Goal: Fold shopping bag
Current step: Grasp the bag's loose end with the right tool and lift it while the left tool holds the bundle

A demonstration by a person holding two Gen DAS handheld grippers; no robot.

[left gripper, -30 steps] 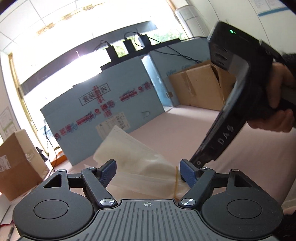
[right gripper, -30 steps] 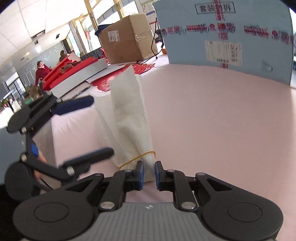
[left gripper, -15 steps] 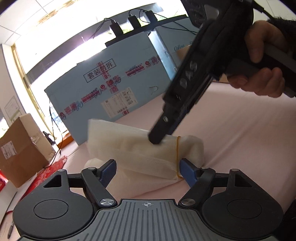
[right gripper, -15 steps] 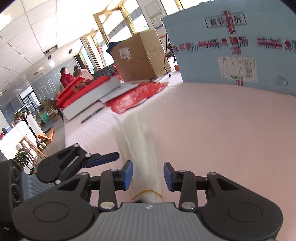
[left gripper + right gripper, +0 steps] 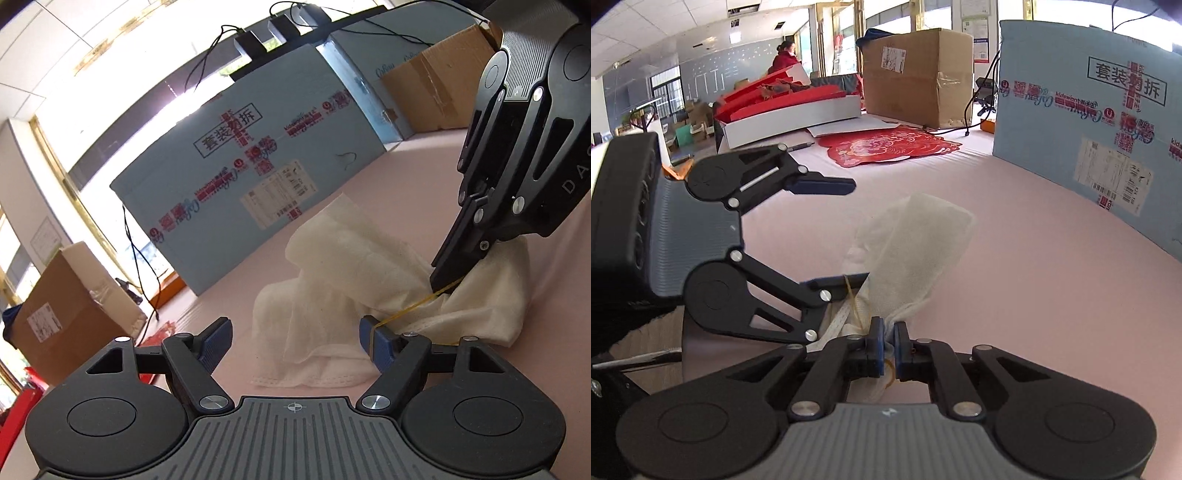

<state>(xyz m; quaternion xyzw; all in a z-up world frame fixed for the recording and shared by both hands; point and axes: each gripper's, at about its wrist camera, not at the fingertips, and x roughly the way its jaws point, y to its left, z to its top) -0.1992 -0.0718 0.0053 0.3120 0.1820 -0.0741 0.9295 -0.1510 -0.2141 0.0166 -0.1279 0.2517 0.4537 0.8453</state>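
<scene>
The folded cream shopping bag [image 5: 354,280] lies bunched on the pink table [image 5: 424,192]. A yellow rubber band [image 5: 413,304] is stretched over it, from my left gripper's right fingertip [image 5: 371,332] to the right gripper's tip. My left gripper [image 5: 293,328] stands open just in front of the bag, with nothing pressed between its pads. In the right wrist view my right gripper [image 5: 889,332] is shut on the bag's [image 5: 916,240] gathered near end, with the band [image 5: 853,299] beside its pads. The left gripper [image 5: 846,236] sits left of the bag there.
A large blue printed carton [image 5: 240,192] stands behind the bag, with a brown box [image 5: 428,96] to its right and another [image 5: 70,310] at the left. Further off lie a red paper cutting [image 5: 886,146] and a white tray [image 5: 790,118]. A person [image 5: 785,55] sits far back.
The bag has come down from upright to lying on the table. My right gripper opened around its banded end and has shut on it. The band now stretches to my left finger.
</scene>
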